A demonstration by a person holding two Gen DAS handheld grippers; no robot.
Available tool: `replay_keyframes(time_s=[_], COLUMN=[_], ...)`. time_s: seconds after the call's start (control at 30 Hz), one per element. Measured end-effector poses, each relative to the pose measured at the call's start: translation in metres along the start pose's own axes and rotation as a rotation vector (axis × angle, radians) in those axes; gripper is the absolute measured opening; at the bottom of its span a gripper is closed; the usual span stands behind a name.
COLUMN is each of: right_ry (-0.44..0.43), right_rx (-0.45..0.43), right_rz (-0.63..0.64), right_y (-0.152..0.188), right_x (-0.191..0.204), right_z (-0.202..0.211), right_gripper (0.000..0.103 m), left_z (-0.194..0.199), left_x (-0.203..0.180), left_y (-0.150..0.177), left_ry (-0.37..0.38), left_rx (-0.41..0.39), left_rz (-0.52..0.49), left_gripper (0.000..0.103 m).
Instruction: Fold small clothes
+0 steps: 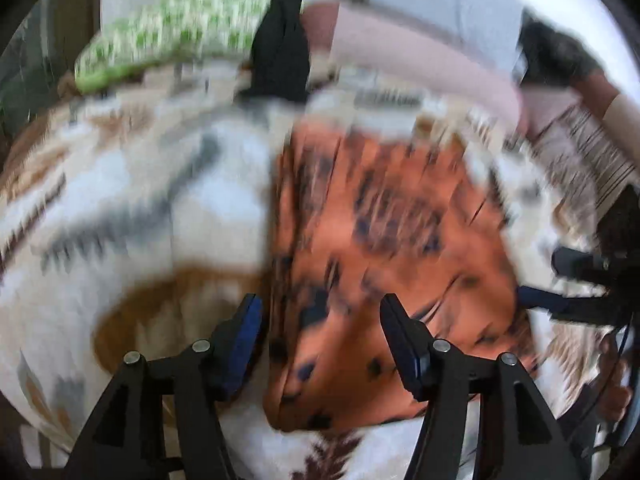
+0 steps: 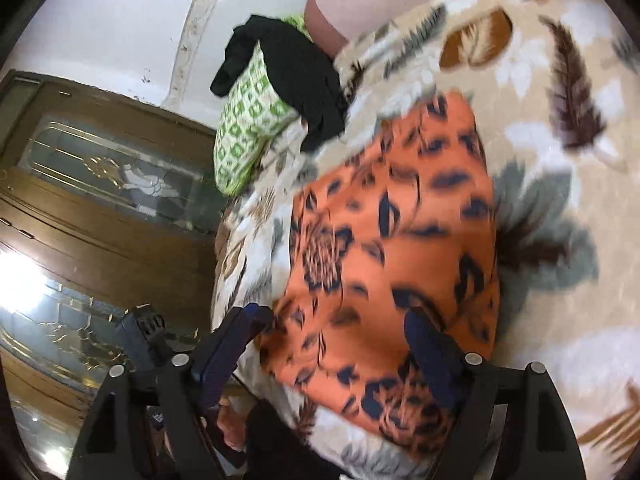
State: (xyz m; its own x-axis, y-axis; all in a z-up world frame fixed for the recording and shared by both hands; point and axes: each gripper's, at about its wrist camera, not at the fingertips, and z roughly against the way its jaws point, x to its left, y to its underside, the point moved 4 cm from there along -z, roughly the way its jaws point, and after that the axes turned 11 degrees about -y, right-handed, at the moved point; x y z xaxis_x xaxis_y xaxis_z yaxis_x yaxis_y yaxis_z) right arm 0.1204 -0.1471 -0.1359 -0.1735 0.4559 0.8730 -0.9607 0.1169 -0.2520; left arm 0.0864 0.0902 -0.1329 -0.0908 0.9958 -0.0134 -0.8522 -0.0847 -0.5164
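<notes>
Three garments lie on one feather-print blanket (image 2: 560, 208): one orange patterned garment (image 2: 396, 248), one black garment (image 2: 304, 68), and one green-and-white checked cloth (image 2: 244, 128). Two tools: left tool (image 1: 320, 320), right tool (image 2: 340, 336).

A leaf-patterned blanket (image 2: 540, 92) in cream, brown and grey covers the bed. Beyond the bed's edge stands a dark wooden cabinet (image 2: 104, 240) with decorated glass panels. A white wall (image 2: 112, 20) with a moulded trim rises behind it. A pale pink bolster (image 1: 420, 56) lies along the blanket's far edge.
</notes>
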Motion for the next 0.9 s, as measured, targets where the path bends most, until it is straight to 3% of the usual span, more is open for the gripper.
replay_keyframes(time_s=[0.03, 0.1, 0.23, 0.3, 0.37, 0.4, 0.5, 0.6, 0.67, 0.8, 0.9], right_ry=[0.011, -0.020, -0.047, -0.081, -0.086, -0.071, -0.108, -0.119, -0.132, -0.163, -0.160], right_rx=[0.015, -0.013, -0.038, -0.028, 0.011, 0.058, 0.010, -0.030, -0.046, -0.061, -0.053], right_rz=[-0.038, -0.077, 0.018, 0.012, -0.064, -0.108, -0.105, -0.018, -0.008, -0.045, -0.093], right_y=[0.002, 0.002, 0.007, 0.015, 0.031, 0.040, 0.042, 0.031, 0.016, -0.020, -0.049], right_x=[-0.015, -0.021, 0.016, 0.019, -0.002, -0.017, -0.012, 0.010, 0.014, 0.007, -0.011], right_z=[-0.007, -0.002, 0.024, 0.030, 0.020, 0.009, 0.019, 0.037, 0.041, 0.033, 0.013], right_gripper=[0.083, 0.083, 0.083, 0.083, 0.084, 0.084, 0.084, 0.084, 0.084, 0.084, 0.084], left_z=[-0.010, 0.004, 0.037, 0.024, 0.002, 0.000, 0.024, 0.048, 0.048, 0.020, -0.017], left_x=[0.001, 0.008, 0.008, 0.006, 0.006, 0.008, 0.011, 0.003, -0.004, -0.013, -0.017], left_y=[0.007, 0.008, 0.003, 0.012, 0.022, 0.023, 0.014, -0.004, -0.016, -0.033, -0.033], left_ry=[-0.020, -0.009, -0.018, -0.043, -0.066, -0.067, -0.063, -0.082, -0.068, -0.089, -0.133], left_rx=[0.034, 0.021, -0.080, -0.036, 0.037, 0.044, -0.008, -0.113, -0.130, -0.102, -0.012], left_rz=[-0.002, 0.045, 0.029, 0.002, -0.012, -0.001, 0.043, -0.003, -0.017, -0.049, -0.063], left_gripper=[0.064, 0.063, 0.069, 0.070, 0.072, 0.072, 0.072, 0.073, 0.073, 0.073, 0.076])
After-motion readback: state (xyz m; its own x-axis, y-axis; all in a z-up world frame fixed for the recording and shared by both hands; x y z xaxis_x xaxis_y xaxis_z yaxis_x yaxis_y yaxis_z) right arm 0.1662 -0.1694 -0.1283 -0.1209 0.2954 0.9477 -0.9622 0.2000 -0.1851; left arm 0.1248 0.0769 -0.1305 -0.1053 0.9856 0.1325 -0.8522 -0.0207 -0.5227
